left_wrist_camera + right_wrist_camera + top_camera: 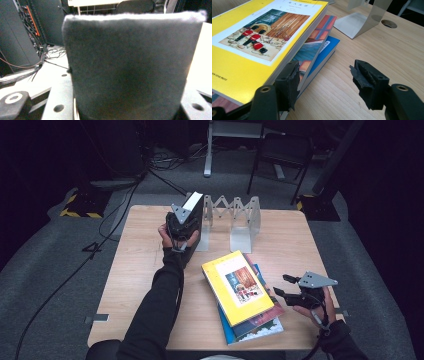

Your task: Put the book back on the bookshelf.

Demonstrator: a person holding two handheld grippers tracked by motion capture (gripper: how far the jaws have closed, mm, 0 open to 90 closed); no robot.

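Dark-covered, thick book (194,217) stands upright in the left claw (186,223), clamped at its spine, at the left end of the grey metal accordion book rack (235,220) on the wooden counter (145,270). Lower it squarely, spine vertical, before letting go. The right claw (324,75) waits open beside the yellow-topped book stack (262,42).

Pale wooden table (150,270) set on grey carpeted floor (45,270), dark unlit surroundings, black cables (125,205) trailed across the carpet, black chair (282,155) and white desk frame (210,150) placed behind, yellow-and-black striped base (80,206) at left.
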